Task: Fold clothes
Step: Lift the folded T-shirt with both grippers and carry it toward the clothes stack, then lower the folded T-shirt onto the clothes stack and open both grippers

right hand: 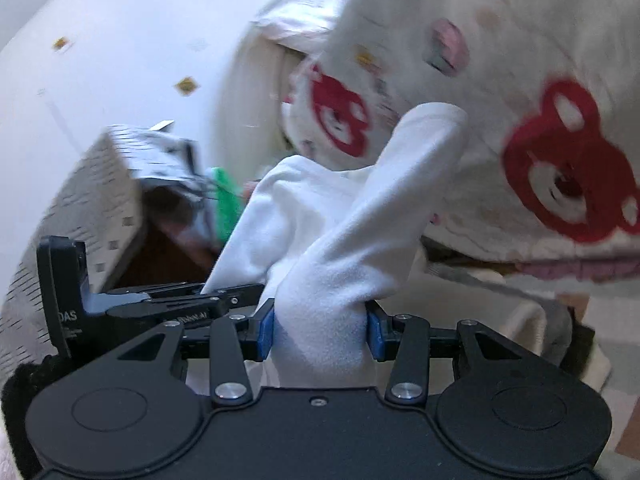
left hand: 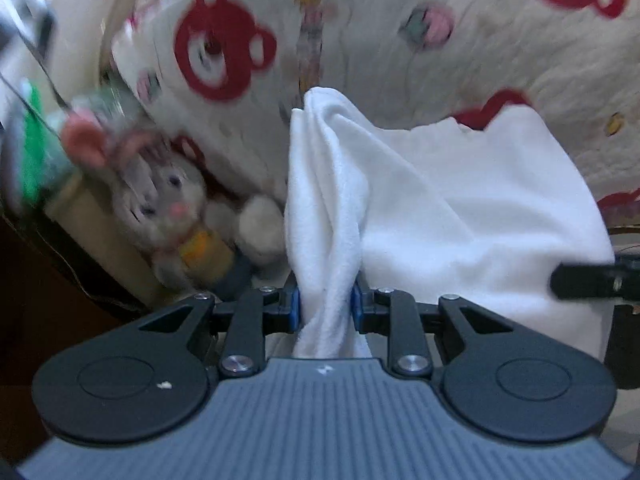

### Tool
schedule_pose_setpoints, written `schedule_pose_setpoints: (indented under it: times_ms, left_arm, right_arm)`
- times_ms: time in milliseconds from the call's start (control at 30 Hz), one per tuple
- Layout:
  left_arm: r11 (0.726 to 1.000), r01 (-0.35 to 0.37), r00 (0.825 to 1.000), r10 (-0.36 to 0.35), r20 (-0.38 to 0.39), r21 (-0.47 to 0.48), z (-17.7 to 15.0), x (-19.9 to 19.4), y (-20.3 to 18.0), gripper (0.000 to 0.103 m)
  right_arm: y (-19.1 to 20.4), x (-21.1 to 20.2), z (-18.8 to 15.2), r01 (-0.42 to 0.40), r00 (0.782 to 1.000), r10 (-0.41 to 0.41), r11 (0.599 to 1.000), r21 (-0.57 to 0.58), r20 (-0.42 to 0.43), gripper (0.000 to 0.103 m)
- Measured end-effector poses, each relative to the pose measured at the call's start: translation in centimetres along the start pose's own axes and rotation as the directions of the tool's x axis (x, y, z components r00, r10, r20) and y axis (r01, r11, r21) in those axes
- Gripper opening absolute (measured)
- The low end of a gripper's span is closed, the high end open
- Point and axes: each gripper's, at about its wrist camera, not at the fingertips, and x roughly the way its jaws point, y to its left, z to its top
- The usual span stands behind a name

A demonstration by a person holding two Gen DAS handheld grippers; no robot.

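Left gripper [left hand: 325, 307] and right gripper [right hand: 320, 330] each clamp bunched white garment [left hand: 460, 208] above the bear-print quilt [left hand: 400, 40]; jaws nearly closed on cloth, apparently raising it for folding.

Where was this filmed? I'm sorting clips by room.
Probably a bedroom, perhaps a child's: a bear-print quilt covers what looks like a bed, a stuffed bunny sits beside it, and a white fleece garment is held above.

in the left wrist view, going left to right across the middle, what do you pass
green item → plush bunny → bunched white garment pinched in the left claw → tip of the right claw at the frame's right edge
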Motion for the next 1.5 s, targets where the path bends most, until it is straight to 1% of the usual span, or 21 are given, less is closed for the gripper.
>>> schedule_pose_setpoints:
  times_ms: [67, 133, 233, 300, 367, 433, 500, 533, 633, 700, 733, 767, 833, 900, 933, 1000, 1167, 1233, 1367, 1400, 1500]
  left_arm:
    - [1.0, -0.007, 1.0, 0.007, -0.025, -0.004, 0.7, 2.9, 0.4, 0.023]
    - [0.999, -0.038, 0.999, 0.037, -0.027, -0.031, -0.5, 4.3, 0.8, 0.017]
    - [0.992, -0.058, 0.998, 0.056, -0.019, -0.108, -1.8, 5.6, 2.3, 0.011]
    - [0.967, 0.001, 1.0, 0.0, 0.001, -0.256, -2.5, 5.5, 4.5, 0.009]
    - [0.949, 0.044, 0.999, -0.041, 0.015, -0.311, -3.0, 5.3, 5.4, 0.008]
    - [0.957, 0.053, 0.999, -0.048, 0.024, -0.285, -3.3, 5.2, 5.0, 0.011]
    - [0.976, 0.013, 0.998, 0.001, 0.065, -0.218, -3.6, 4.6, 4.0, 0.012]
    - [0.983, -0.004, 0.995, 0.023, 0.102, -0.181, -3.6, 4.2, 3.4, 0.012]
    - [0.994, 0.024, 0.975, 0.001, 0.224, -0.111, -3.4, 2.4, 2.0, 0.013]
    - [0.991, 0.09, 0.98, -0.07, 0.189, -0.102, -2.7, 2.8, 1.2, 0.014]
    - [0.987, 0.122, 0.982, -0.105, 0.157, -0.103, -2.3, 3.2, 0.9, 0.014]
    - [0.986, 0.134, 0.985, -0.122, 0.12, -0.103, -2.0, 4.0, 0.4, 0.014]
    - [0.988, 0.127, 0.991, -0.122, 0.06, -0.084, -1.9, 5.6, -1.0, 0.013]
    - [0.991, 0.121, 0.993, -0.121, 0.001, -0.065, -1.8, 7.1, -2.5, 0.01]
    - [0.992, 0.115, 0.993, -0.116, -0.024, -0.054, -1.7, 7.8, -3.1, 0.01]
    - [0.995, 0.096, 0.995, -0.097, -0.027, -0.042, -1.9, 8.5, -3.7, 0.01]
    - [0.996, 0.09, 0.996, -0.089, -0.004, 0.017, -2.6, 8.1, -4.3, 0.011]
    - [0.996, 0.089, 0.996, -0.089, 0.005, 0.014, -2.8, 8.1, -4.2, 0.011]
    - [0.993, 0.115, 0.993, -0.114, 0.024, -0.042, -3.4, 8.2, -3.5, 0.011]
    - [0.992, 0.119, 0.993, -0.118, 0.027, -0.047, -3.5, 8.2, -3.4, 0.011]
    - [0.991, 0.123, 0.992, -0.122, 0.032, -0.047, -3.5, 8.0, -3.2, 0.011]
  right_arm:
    - [-2.2, 1.5, -1.3, 0.051, 0.998, -0.051, 0.999, 0.018, -0.022, 0.054]
    - [-3.8, 2.1, -2.7, 0.092, 0.996, -0.091, 0.996, 0.019, -0.018, 0.054]
    - [-5.1, 1.1, -4.1, 0.052, 0.999, -0.052, 0.997, 0.051, 0.006, 0.059]
    - [-5.6, 0.4, -4.9, 0.023, 1.0, -0.024, 0.994, 0.104, 0.013, 0.062]
    - [-5.6, -0.3, -6.4, 0.0, 1.0, -0.002, 0.989, 0.15, 0.01, 0.063]
    - [-5.6, -0.5, -8.0, -0.033, 0.999, 0.028, 0.985, 0.171, 0.026, 0.066]
    - [-5.5, -0.3, -9.4, -0.066, 0.997, 0.059, 0.981, 0.181, 0.041, 0.068]
    - [-5.4, -0.2, -9.9, -0.073, 0.997, 0.067, 0.981, 0.177, 0.042, 0.068]
    - [-4.3, 0.8, -9.6, -0.033, 0.999, 0.033, 0.994, 0.101, 0.0, 0.068]
    - [-3.6, 1.5, -9.4, -0.007, 1.0, 0.008, 0.999, 0.049, -0.026, 0.03]
    - [-3.4, 1.7, -9.2, -0.009, 0.999, 0.011, 0.998, 0.057, -0.034, 0.022]
    - [-3.8, 1.5, -9.0, -0.06, 0.998, 0.065, 0.984, 0.17, -0.027, 0.021]
    - [-5.2, 1.7, -9.1, -0.203, 0.977, 0.212, 0.869, 0.451, 0.032, 0.021]
    - [-6.0, 3.0, -9.8, -0.252, 0.961, 0.273, 0.771, 0.586, 0.054, 0.021]
    - [-6.3, 3.6, -10.2, -0.25, 0.959, 0.28, 0.742, 0.622, 0.051, 0.021]
    - [-6.0, 4.0, -10.8, -0.161, 0.979, 0.205, 0.814, 0.558, -0.016, 0.02]
    - [-5.5, 1.7, -10.1, -0.086, 0.978, 0.148, 0.925, 0.37, -0.144, 0.033]
    - [-5.1, -0.3, -8.6, -0.085, 0.983, 0.129, 0.95, 0.301, -0.13, 0.039]
    - [-4.9, -3.8, -3.6, -0.042, 0.999, 0.042, 0.986, 0.164, 0.004, 0.07]
    - [-5.3, -3.9, -2.1, -0.013, 1.0, 0.009, 0.988, 0.153, 0.024, 0.071]
    - [-7.5, -1.2, 2.0, 0.074, 0.997, -0.071, 0.986, 0.147, -0.024, 0.073]
